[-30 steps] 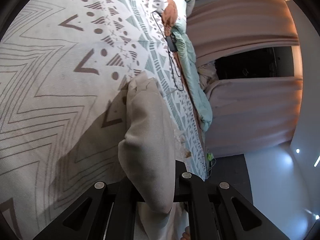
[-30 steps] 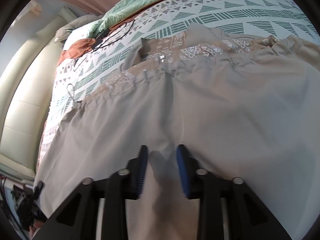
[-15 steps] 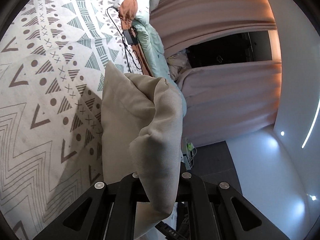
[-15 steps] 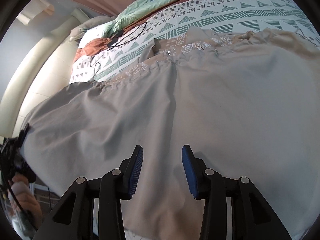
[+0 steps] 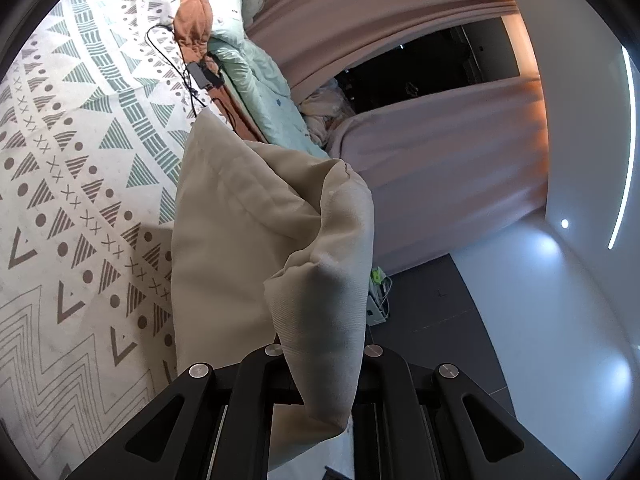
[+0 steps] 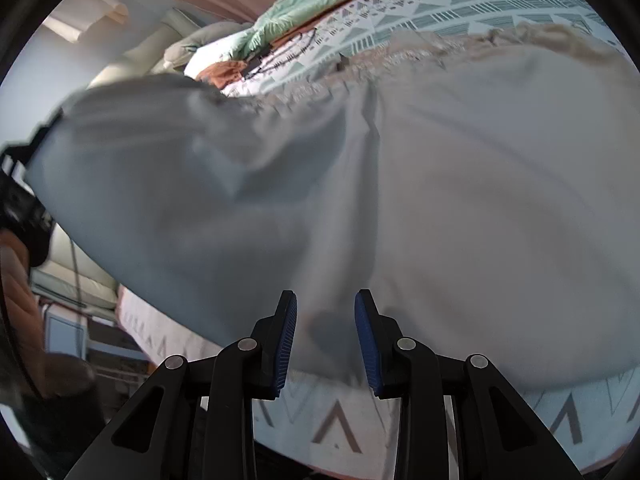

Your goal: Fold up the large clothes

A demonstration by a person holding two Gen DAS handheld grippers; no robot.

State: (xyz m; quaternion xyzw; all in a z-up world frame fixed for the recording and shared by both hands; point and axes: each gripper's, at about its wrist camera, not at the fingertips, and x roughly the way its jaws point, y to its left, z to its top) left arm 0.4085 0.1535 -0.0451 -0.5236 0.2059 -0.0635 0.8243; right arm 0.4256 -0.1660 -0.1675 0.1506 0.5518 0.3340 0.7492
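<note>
Left gripper clamped on a bunched fold of the beige garment — fingers pressed tight together, cloth pinched between them and draping off to the left over the bed. The held edge is lifted off the bedspread; the fabric hangs in a loose pouch in front of the camera. Bedspread is white with grey and teal triangle, dot and chevron print. A black cable with a small black box lies further up the bed, next to an orange cloth and a mint-green duvet. Pink curtains behind, dark gap between them.

Right gripper — blue-padded fingers narrowly apart, jaws have just been closing, nothing pinched; they sit just above the near hem of the garment, which spreads wide across the bed. Its left side is raised and blurred, pulled up toward the left gripper at the frame edge. The gathered waistband lies at the far side.
</note>
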